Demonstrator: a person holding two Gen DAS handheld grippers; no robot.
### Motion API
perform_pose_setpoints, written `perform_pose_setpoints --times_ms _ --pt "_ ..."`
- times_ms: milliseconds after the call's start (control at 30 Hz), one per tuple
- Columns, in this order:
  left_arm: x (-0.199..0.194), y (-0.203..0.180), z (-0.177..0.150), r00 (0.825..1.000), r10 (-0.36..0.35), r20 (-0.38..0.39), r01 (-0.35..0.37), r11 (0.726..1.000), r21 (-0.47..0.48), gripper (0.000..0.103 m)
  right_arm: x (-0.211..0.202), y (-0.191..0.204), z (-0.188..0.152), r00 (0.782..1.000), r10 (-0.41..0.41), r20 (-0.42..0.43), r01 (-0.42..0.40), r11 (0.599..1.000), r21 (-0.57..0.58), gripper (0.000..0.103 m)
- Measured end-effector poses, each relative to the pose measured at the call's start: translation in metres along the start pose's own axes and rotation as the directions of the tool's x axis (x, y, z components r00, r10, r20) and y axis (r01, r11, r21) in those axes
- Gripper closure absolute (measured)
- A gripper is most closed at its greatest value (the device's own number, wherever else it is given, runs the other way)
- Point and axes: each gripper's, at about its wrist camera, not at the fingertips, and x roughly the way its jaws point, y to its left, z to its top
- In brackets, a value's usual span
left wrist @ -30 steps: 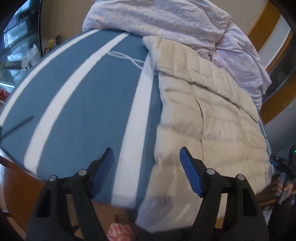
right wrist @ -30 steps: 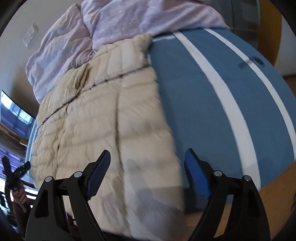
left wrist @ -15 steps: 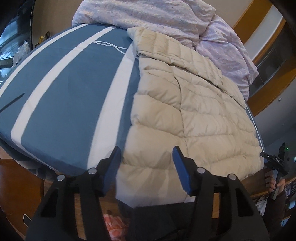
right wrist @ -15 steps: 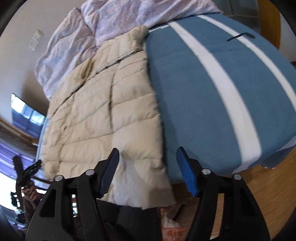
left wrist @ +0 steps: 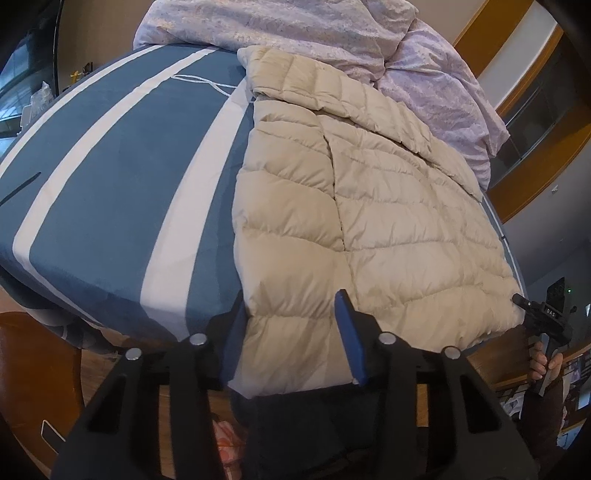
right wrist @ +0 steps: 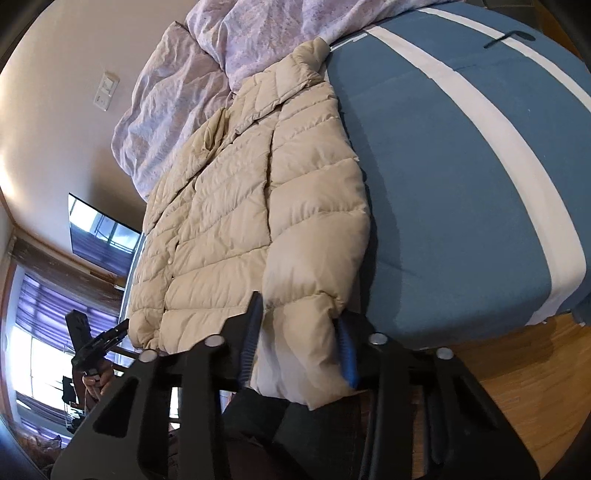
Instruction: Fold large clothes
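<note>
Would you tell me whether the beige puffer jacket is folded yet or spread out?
Spread out: the puffer jacket lies flat on the blue striped bed, hem overhanging.

Blue white-striped bed [left wrist: 110, 206], beige puffer jacket [left wrist: 369, 206] spread flat, rumpled lilac duvet [left wrist: 295, 26] behind

One puffer jacket [left wrist: 373, 206], one striped bed [left wrist: 122, 192], two grippers — and seemingly one lilac duvet [left wrist: 332, 29].

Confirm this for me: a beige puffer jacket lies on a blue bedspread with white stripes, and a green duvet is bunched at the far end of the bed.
Not quite. The duvet is pale lilac, not green, as the left wrist view shows. The rest holds: the beige puffer jacket lies on the blue bedspread with white stripes, and the duvet is bunched at the far end.
</note>
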Motion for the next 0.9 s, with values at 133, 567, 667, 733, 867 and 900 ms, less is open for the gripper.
perform_pose_setpoints --times_ms 133,567,667,733,867,900 --pt "0.001 -0.001 -0.001 1.0 0.02 0.002 -0.02 1.0 0.003 0.068 -0.001 -0.002 -0.001 1.0 -0.008 0.0 0.008 1.0 0.007 0.078" --pt "-0.015 0.003 0.007 0.998 0.041 0.038 -0.04 0.999 -0.006 0.098 -0.03 0.021 0.019 0.988 -0.042 0.147 0.047 0.998 -0.033 0.092" --pt "-0.024 0.002 0.016 0.996 0.048 0.069 -0.047 0.999 -0.007 0.098 -0.036 0.029 0.029 0.982 -0.056 0.18 0.065 0.997 -0.046 0.092" --pt "-0.028 0.0 0.022 0.994 0.056 0.089 -0.056 0.998 -0.004 0.098 -0.037 0.035 0.037 0.978 -0.069 0.199 0.081 0.995 -0.056 0.092" --pt "-0.037 -0.004 0.04 0.988 0.077 0.132 -0.078 0.997 0.003 0.098 -0.035 0.047 0.054 0.968 -0.098 0.23 0.119 0.989 -0.082 0.092" --pt "-0.039 -0.004 0.046 0.987 0.077 0.139 -0.078 0.997 0.002 0.098 -0.035 0.053 0.062 0.965 -0.104 0.242 0.129 0.987 -0.092 0.092"
